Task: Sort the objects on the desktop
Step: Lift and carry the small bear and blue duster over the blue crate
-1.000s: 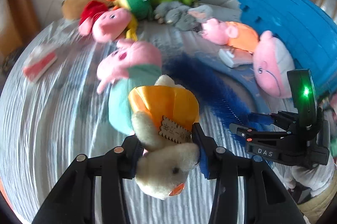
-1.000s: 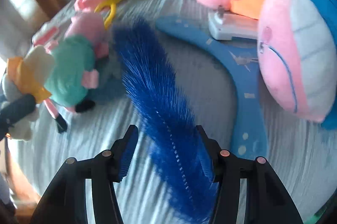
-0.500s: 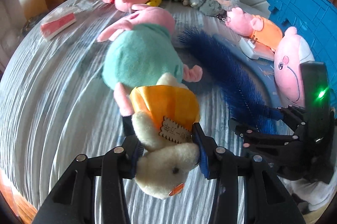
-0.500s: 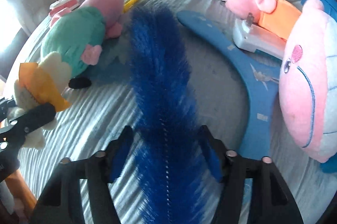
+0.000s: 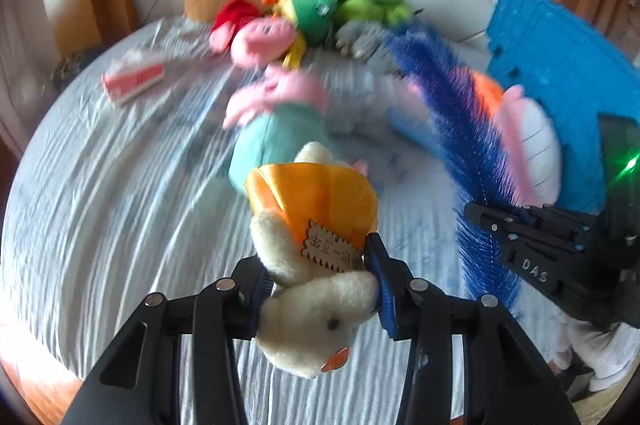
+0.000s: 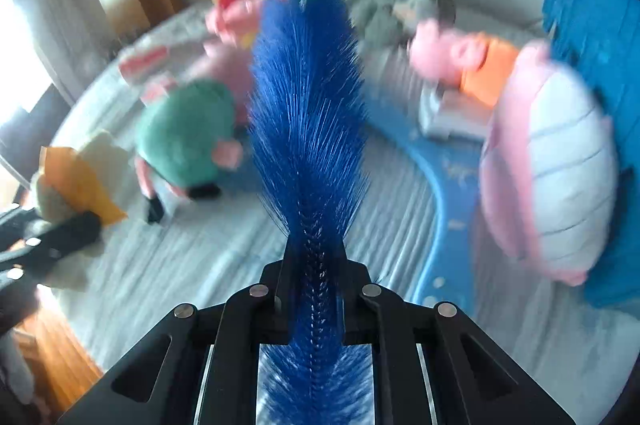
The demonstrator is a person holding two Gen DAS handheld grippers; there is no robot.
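Observation:
My left gripper (image 5: 318,277) is shut on a cream plush duck (image 5: 316,321) with an orange cape, held above the bed. It also shows at the left of the right wrist view (image 6: 76,185). My right gripper (image 6: 314,265) is shut on a long blue bristle brush (image 6: 308,97), which points up and forward off the bed. The brush (image 5: 468,129) and the right gripper (image 5: 496,221) also show at the right of the left wrist view.
A green-bodied pink pig plush (image 6: 188,133) lies mid-bed. A big pink and white plush (image 6: 556,177), a blue curved board (image 6: 440,193), a blue crate (image 5: 560,65), a pink box (image 5: 134,81) and several plush toys at the back (image 5: 320,13) surround it.
My right gripper has closed on the blue brush and lifted it off the bed. My left gripper still holds the duck and has moved a little.

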